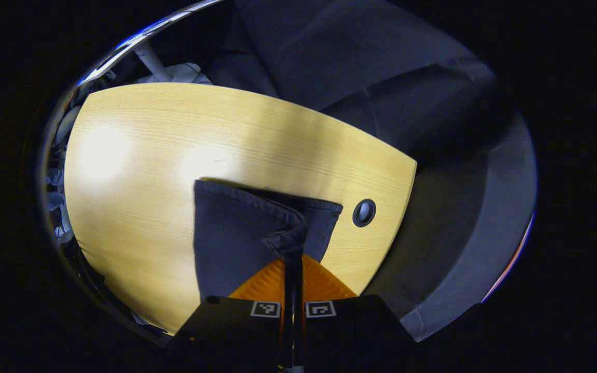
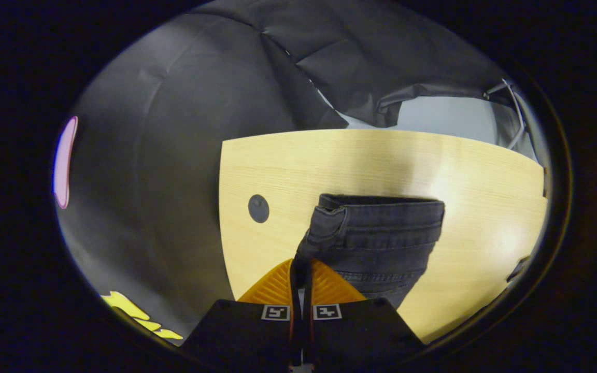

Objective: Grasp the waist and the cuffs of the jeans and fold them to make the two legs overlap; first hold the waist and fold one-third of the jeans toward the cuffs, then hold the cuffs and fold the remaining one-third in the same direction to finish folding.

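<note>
Dark grey jeans (image 1: 236,233) lie on the light wooden table (image 1: 138,155). In the left gripper view my left gripper (image 1: 293,256) is shut on a bunched hem edge of the jeans, which looks like a cuff, with the cloth spreading flat to the left. In the right gripper view my right gripper (image 2: 301,264) is shut on the thick stitched edge of the jeans (image 2: 381,233), apparently the waistband corner, and the denim stretches away to the right. The stretch of jeans between the two grips is out of sight.
A round dark cable hole (image 1: 364,213) sits in the table near its edge, also visible as the cable hole (image 2: 258,208). The black cloth wall (image 1: 371,62) hangs beyond the table. White clutter (image 1: 179,72) lies past the far edge.
</note>
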`<action>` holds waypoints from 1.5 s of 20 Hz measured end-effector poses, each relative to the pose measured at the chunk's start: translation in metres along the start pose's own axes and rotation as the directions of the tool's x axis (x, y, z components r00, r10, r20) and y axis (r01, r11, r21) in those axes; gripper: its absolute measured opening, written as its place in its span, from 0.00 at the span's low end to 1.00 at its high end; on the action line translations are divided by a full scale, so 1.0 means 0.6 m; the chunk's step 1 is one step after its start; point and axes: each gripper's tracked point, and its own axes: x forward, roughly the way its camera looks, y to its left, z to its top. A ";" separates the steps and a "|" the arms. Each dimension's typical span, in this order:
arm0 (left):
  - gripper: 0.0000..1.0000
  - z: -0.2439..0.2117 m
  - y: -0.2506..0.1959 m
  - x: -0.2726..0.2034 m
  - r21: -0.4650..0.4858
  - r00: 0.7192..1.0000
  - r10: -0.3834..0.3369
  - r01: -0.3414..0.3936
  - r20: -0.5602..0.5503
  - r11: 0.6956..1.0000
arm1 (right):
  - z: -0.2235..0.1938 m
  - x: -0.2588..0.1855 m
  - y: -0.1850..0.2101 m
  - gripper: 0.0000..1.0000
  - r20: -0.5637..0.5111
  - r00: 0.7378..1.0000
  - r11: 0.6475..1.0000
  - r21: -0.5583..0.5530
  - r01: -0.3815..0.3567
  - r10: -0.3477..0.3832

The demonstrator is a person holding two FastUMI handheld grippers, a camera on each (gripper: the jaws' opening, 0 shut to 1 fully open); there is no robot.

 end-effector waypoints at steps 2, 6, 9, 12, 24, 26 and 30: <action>0.04 -0.002 -0.008 0.043 0.039 1.000 0.011 -0.011 -0.008 0.999 | 0.004 0.039 -0.002 0.01 -0.015 1.000 1.000 -0.008 0.004 -0.005; 0.11 -0.017 -0.042 0.101 0.040 0.995 -0.064 0.067 -0.075 0.997 | 0.004 0.081 -0.008 0.01 -0.021 1.000 1.000 -0.004 0.013 -0.013; 0.46 -0.035 -0.055 0.091 0.084 0.995 -0.053 0.061 -0.090 0.995 | 0.001 0.078 0.002 0.09 -0.015 1.000 0.999 -0.039 0.007 -0.008; 0.84 -0.055 -0.079 0.057 0.115 0.991 -0.083 0.094 -0.104 0.989 | 0.002 0.059 -0.015 0.35 0.004 0.999 0.994 -0.106 0.034 -0.034; 0.99 -0.193 -0.109 -0.243 0.735 0.880 -0.464 0.381 -0.102 0.561 | -0.083 -0.239 -0.008 0.82 0.296 0.918 0.664 -0.746 0.050 0.264; 1.00 -0.217 -0.122 -0.335 0.826 0.851 -0.517 0.355 -0.092 0.437 | -0.138 -0.280 -0.010 0.90 0.283 0.892 0.571 -0.820 0.035 0.352; 0.99 -0.275 -0.063 -0.392 0.927 0.756 -0.639 0.326 -0.137 0.187 | -0.214 -0.346 -0.039 0.92 0.262 0.815 0.399 -0.916 0.042 0.517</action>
